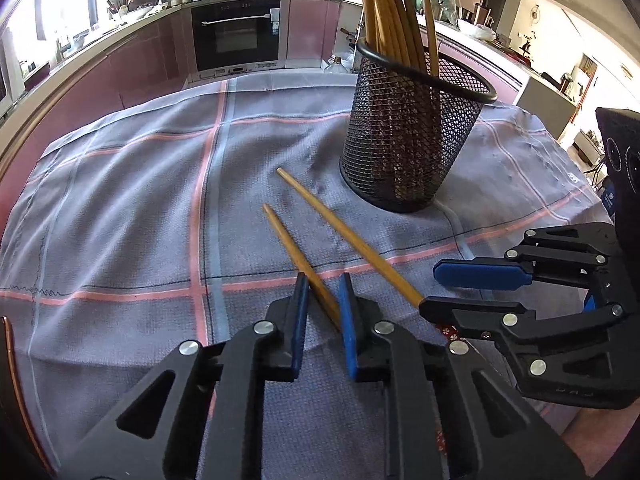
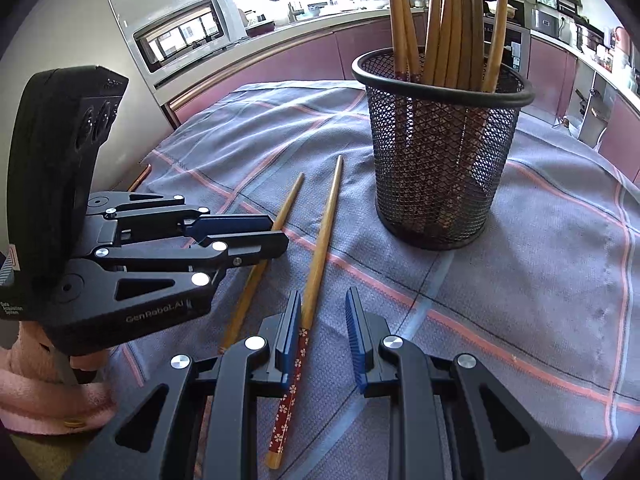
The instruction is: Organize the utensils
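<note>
Now | left gripper [image 1: 324, 300] clamps chopstick [image 1: 298, 258], thin tip toward cloth's [image 1: 120, 208] far edge | right gripper [image 2: 322, 320] unclenched astride second chopstick [image 2: 320, 240], parallel, tip toward mesh holder [image 2: 440, 160].

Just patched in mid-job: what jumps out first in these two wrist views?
The black mesh holder, crammed with upright wooden chopsticks, stands on the checked cloth just beyond both grippers. In front of it lie two loose chopsticks side by side: the left gripper straddles the plain one, while the right gripper straddles the other, whose handle end is red with a flower pattern.
</note>
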A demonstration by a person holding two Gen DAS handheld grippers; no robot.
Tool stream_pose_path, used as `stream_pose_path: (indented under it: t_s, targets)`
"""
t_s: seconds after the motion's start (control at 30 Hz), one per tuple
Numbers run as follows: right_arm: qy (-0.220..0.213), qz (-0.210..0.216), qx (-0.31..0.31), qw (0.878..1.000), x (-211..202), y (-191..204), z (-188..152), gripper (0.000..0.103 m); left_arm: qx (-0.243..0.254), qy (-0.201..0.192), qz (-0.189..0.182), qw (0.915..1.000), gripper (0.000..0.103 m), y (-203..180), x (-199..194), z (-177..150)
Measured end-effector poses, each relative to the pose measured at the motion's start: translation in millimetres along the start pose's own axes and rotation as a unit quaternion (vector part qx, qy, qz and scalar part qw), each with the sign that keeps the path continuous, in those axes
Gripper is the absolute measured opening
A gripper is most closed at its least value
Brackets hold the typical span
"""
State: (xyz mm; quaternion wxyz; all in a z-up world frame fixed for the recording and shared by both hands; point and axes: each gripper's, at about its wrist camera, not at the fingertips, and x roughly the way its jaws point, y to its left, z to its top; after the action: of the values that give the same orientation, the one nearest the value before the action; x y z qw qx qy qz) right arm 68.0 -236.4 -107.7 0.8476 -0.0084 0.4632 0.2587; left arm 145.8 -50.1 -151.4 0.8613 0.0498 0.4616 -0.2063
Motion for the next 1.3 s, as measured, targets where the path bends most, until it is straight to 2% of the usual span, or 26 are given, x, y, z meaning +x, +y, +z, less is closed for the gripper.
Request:
stream_pose_path:
  t_s: [0.27,0.33,0.4,0.53,0.63,0.7,0.8,1.2,1.3]
  targets:
    - [-0.003,-0.008,-0.006,1.0,9,1,9,0.021,-0.016,-0.002,0.004,0.9999,0.014,7,-1,0]
    - [-0.004,-0.015,-0.008,1.0,12,2,13,0.021,-0.013,-0.002,0.014,0.9998,0.016,8,-3,-1]
    - [-0.003,-0.016,-0.011,1.0,15,2,17,0.021,-0.012,0.0,0.017,0.9998,0.023,9,-4,-2]
    - [-0.005,-0.022,-0.018,1.0,20,3,22,0.02,-0.003,0.003,0.021,0.9998,0.025,7,-4,-4]
    - [-0.007,-0.032,-0.023,0.999,22,4,24,0.015,-0.003,0.002,0.023,0.9997,0.025,6,-3,-4]
    - [-0.008,-0.029,-0.017,0.999,22,2,23,0.007,-0.006,0.002,0.025,0.9997,0.015,6,-2,-4]
    - [-0.008,-0.021,-0.005,1.0,20,-3,22,0.006,-0.012,0.0,0.024,0.9996,0.011,5,-2,-5]
    - [-0.023,0.007,0.014,1.0,0,-12,13,0.005,-0.033,-0.01,0.024,0.9991,0.008,9,-11,-5]
    - [-0.031,0.024,0.02,0.999,-10,-14,10,0.005,-0.04,-0.018,0.007,0.999,0.008,13,-20,-5]
